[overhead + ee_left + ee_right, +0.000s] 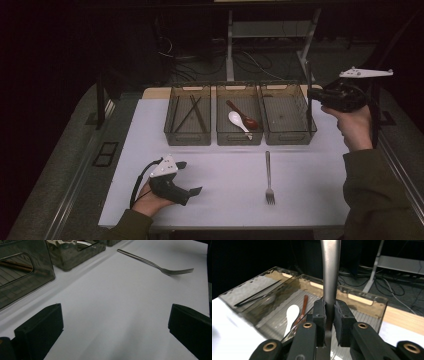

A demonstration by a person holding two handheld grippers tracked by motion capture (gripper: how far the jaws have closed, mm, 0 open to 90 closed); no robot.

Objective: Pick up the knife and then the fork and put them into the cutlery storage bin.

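The right claw [329, 315] is clamped on the handle of a slim grey metal utensil [330, 272], which stands upright above its pads; its far end is out of sight. The empty smoky plastic bin [287, 114] lies below and ahead of it. I'd tip the piece level over that bin before letting go (it could tip over the wall otherwise). The left claw [112, 325] rests with jaws wide, the steel fork [160, 265] lying well ahead of it on the white counter [120, 302].
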